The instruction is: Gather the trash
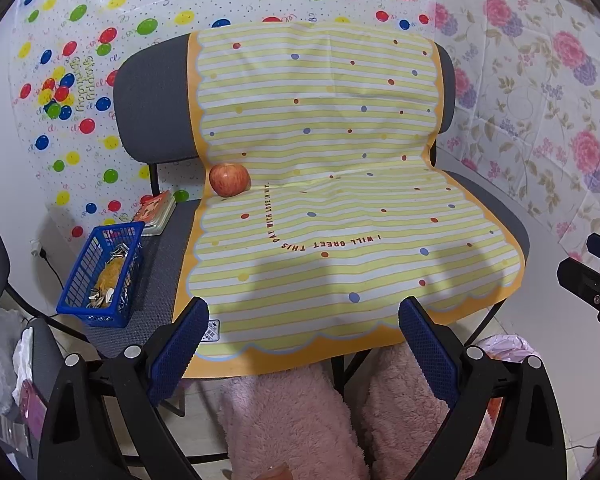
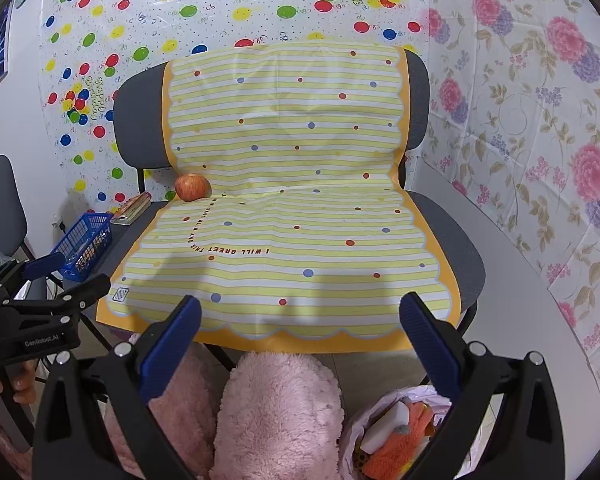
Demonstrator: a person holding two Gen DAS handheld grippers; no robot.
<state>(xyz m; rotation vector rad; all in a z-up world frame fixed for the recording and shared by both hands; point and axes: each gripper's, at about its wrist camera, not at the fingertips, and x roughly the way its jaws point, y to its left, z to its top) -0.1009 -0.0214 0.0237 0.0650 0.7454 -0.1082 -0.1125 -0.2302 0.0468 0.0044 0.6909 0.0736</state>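
A grey chair is draped with a yellow striped cloth (image 1: pixel 340 208) (image 2: pixel 292 208). On the cloth's back left corner sits a red apple (image 1: pixel 229 179) (image 2: pixel 193 187). A blue basket (image 1: pixel 106 274) (image 2: pixel 85 245) holding peels and shells stands on the seat to the left. Down at the right, on the floor, is a pale pink bag (image 2: pixel 396 432) with trash in it. My left gripper (image 1: pixel 304 344) hangs open over the cloth's front edge, holding nothing. My right gripper (image 2: pixel 300 340) is open too and holds nothing. Each gripper appears at the edge of the other's view.
Pink fleece-covered knees (image 2: pixel 276 412) (image 1: pixel 292 420) fill the space under both grippers. A small book (image 1: pixel 156 209) (image 2: pixel 134 207) lies behind the basket. Another grey chair (image 1: pixel 36 344) with plastic wrappers stands at the left. Patterned sheets cover the walls behind.
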